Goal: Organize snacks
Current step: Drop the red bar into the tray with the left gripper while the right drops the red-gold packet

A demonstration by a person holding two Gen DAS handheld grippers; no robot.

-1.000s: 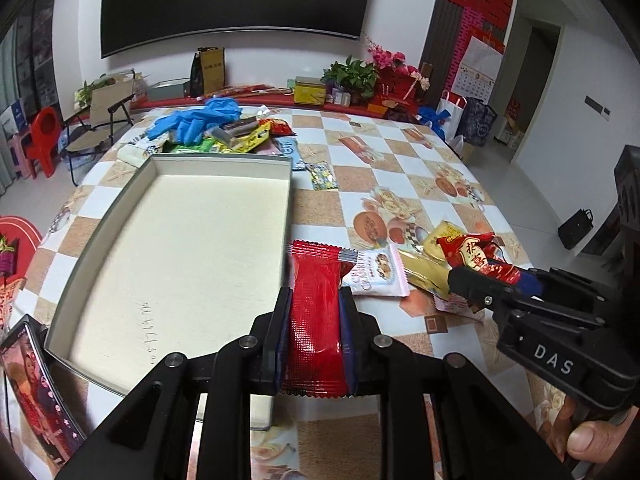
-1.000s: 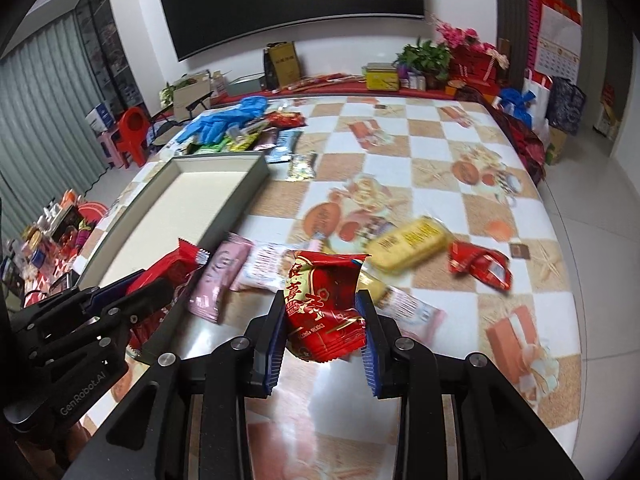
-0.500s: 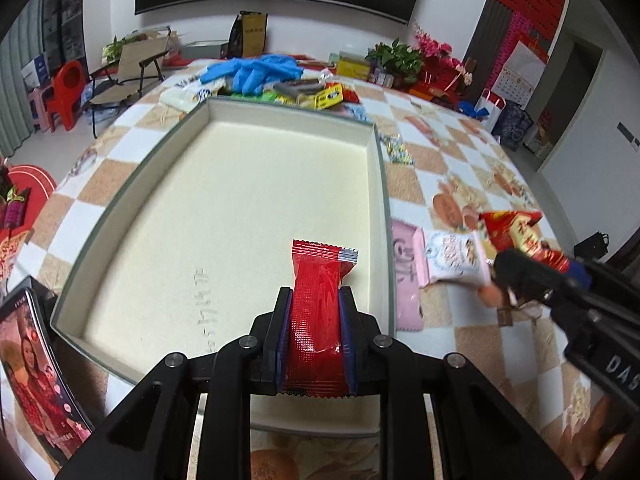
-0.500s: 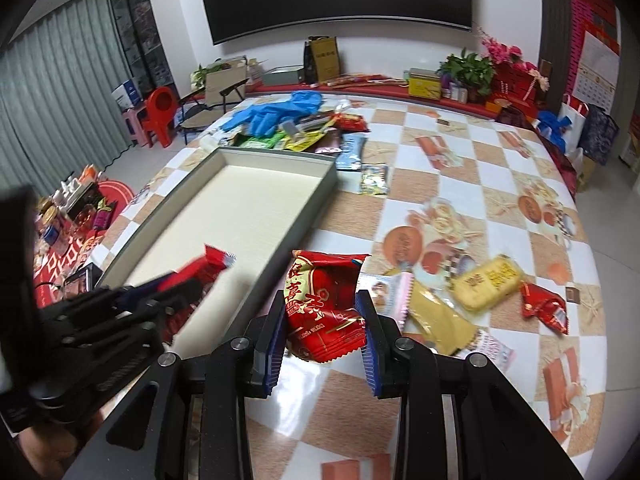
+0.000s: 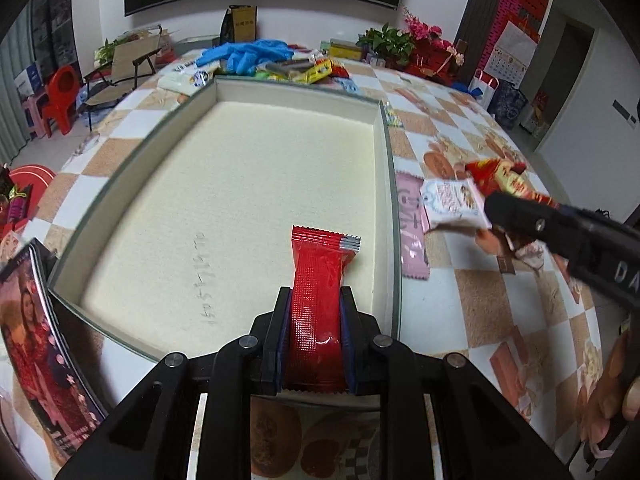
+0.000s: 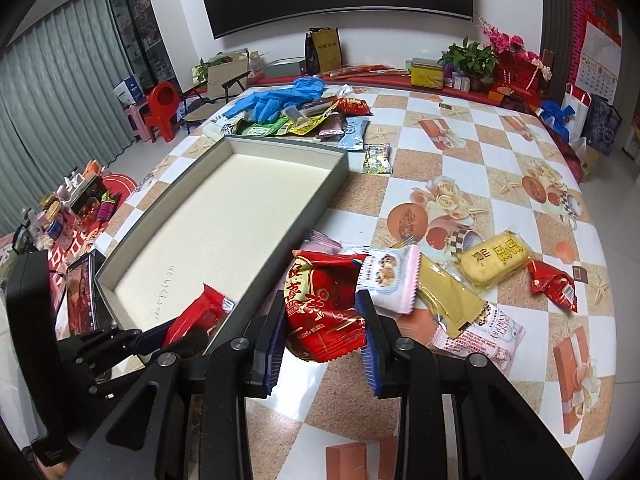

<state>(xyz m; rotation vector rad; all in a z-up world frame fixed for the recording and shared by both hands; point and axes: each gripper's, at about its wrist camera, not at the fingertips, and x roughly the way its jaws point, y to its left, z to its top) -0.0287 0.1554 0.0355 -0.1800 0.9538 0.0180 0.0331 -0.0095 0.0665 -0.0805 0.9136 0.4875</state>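
Note:
My left gripper (image 5: 315, 320) is shut on a plain red snack packet (image 5: 318, 280) and holds it over the near right part of the grey tray (image 5: 390, 184), whose cream floor is bare. It also shows in the right wrist view (image 6: 176, 332), with the packet (image 6: 198, 312) above the tray's (image 6: 316, 208) near corner. My right gripper (image 6: 322, 320) is shut on a red printed snack bag (image 6: 322, 304) above the table, right of the tray. In the left wrist view the right gripper (image 5: 504, 208) holds that bag (image 5: 504, 176).
Loose snacks lie right of the tray: a pink packet (image 5: 412, 232), a white-pink packet (image 6: 386, 276), a gold packet (image 6: 448, 296), a yellow cake (image 6: 494, 258), a small red packet (image 6: 554, 284). Blue gloves (image 6: 280, 98) and more snacks lie behind the tray. A phone (image 6: 82, 296) stands at the left.
My left gripper carried the red packet left from the table to over the tray. My right gripper lifted the red bag and moved toward the tray's right side.

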